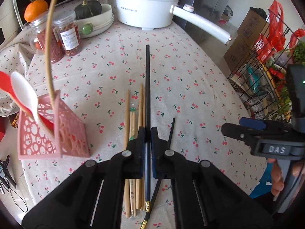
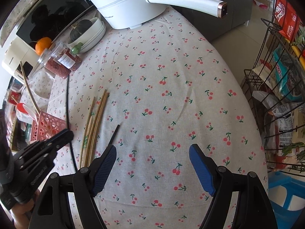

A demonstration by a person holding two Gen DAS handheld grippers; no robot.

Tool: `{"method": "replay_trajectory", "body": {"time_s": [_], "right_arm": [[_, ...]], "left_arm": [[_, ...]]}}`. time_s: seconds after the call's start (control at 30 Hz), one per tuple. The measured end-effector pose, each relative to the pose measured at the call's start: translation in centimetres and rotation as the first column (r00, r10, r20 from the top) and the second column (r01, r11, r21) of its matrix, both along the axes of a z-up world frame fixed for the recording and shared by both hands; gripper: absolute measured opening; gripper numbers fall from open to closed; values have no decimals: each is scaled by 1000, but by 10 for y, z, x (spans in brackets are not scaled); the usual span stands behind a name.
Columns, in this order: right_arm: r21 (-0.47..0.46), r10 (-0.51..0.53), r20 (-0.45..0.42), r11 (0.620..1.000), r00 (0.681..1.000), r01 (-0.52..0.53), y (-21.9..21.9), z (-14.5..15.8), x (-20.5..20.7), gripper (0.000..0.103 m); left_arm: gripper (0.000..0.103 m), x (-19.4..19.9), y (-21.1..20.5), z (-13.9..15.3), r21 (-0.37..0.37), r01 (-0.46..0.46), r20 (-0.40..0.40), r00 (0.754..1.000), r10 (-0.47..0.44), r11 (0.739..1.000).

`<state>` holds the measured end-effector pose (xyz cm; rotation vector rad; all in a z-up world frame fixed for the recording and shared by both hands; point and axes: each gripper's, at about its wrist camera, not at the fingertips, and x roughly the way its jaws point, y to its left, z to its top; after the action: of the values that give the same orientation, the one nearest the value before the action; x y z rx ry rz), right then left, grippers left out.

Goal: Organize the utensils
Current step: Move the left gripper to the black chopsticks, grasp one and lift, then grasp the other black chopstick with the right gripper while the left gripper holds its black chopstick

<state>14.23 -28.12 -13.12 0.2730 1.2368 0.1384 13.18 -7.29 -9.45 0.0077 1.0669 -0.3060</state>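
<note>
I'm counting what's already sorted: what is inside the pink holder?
The pink holder holds a white spoon, a red spoon and one long wooden chopstick. Their lower ends and the holder's bottom are hidden by its walls.

a home kitchen or dining corner. the worktop [image 2: 171,95] wears a cherry-print cloth; at 12 o'clock sits a white electric pot [image 1: 146,3], at 11 o'clock bowls [image 1: 99,22] holding a squash [image 1: 87,9], jars [image 1: 63,36] of dried food and an orange [image 1: 35,9]. at 3 o'clock a wire rack [image 2: 282,95] holds snack packets.
</note>
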Motion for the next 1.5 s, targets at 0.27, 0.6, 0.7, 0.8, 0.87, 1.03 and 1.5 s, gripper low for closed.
{"method": "replay_trajectory", "body": {"time_s": [0.27, 0.6, 0.7, 0.8, 0.87, 1.03, 1.5], "right_arm": [[-35, 69, -27, 997, 997, -70, 30, -11, -5, 80], [-25, 137, -117, 990, 984, -141, 81, -45, -7, 80], [-42, 158, -126, 986, 979, -164, 98, -51, -6, 79], [-127, 170, -109, 975, 979, -184, 114, -53, -7, 74], [-190, 173, -98, 963, 980, -189, 123, -54, -8, 68], [-279, 242, -61, 928, 968, -249, 145, -55, -16, 47], [-139, 259, -5, 956, 966, -257, 114, -40, -19, 2]], "left_arm": [[7, -38, 40, 14, -98, -34, 81, 996, 42, 995], [7, -57, 76, 31, -131, -37, 137, 989, 55, 991], [7, -60, 84, 33, -136, -40, 143, 988, 60, 990], [7, -63, 90, 34, -143, -44, 142, 988, 65, 989], [7, -64, 94, 33, -146, -48, 140, 988, 69, 988], [7, -67, 100, 33, -152, -58, 138, 987, 80, 987], [7, -69, 101, 34, -153, -61, 144, 986, 83, 986]]}}
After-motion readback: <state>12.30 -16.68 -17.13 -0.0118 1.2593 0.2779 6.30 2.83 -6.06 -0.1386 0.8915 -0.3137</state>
